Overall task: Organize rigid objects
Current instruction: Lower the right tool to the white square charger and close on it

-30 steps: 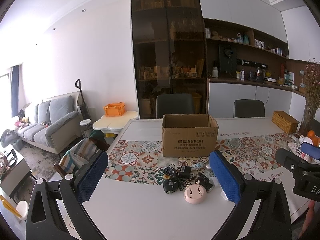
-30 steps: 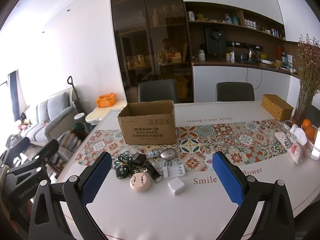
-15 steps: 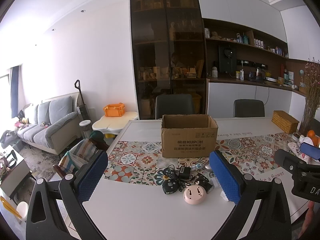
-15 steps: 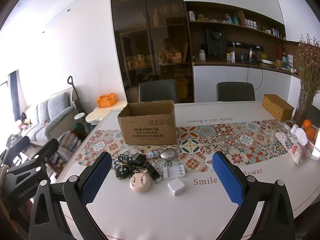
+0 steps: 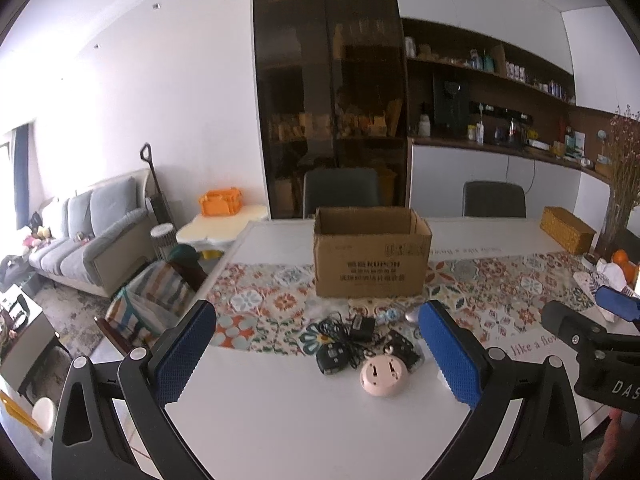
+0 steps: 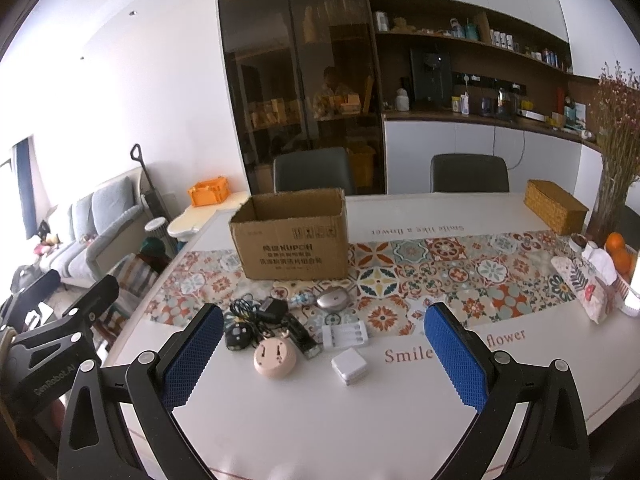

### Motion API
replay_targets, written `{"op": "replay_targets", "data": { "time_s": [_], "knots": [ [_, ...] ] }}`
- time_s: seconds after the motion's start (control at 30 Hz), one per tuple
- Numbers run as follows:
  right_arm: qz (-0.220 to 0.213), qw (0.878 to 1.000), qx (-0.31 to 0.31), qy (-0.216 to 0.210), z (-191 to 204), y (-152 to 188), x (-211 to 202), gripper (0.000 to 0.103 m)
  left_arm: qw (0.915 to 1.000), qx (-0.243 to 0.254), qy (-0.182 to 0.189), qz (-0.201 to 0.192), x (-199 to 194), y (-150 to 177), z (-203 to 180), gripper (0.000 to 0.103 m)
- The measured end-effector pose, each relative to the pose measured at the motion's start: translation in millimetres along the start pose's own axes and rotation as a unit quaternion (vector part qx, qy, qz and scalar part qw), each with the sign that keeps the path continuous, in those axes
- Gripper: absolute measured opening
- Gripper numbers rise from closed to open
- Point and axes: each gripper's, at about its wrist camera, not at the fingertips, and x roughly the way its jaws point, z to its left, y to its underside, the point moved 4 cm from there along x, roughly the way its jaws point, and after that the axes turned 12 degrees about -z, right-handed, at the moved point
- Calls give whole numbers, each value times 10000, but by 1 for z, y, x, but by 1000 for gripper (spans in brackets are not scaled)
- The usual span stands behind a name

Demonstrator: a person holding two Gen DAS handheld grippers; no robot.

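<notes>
Both grippers, left gripper (image 5: 316, 354) and right gripper (image 6: 322, 354), hover spread wide and empty, so take the round pink plastic disc (image 6: 275, 358) at lower centre first, lifting toward the open brown cardboard box (image 6: 294, 236) mid-frame.
</notes>
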Motion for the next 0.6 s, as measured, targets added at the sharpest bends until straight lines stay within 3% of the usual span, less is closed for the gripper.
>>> {"op": "replay_targets", "data": {
  "time_s": [0.23, 0.6],
  "knots": [
    [544, 9985, -6, 31, -3, 28, 26, 101, 9987, 102, -35, 503, 27, 34, -6, 103],
    [1263, 9919, -112, -47, -10, 84, 84, 101, 9899, 88, 90, 1409, 73, 100, -19, 103]
  ]
}}
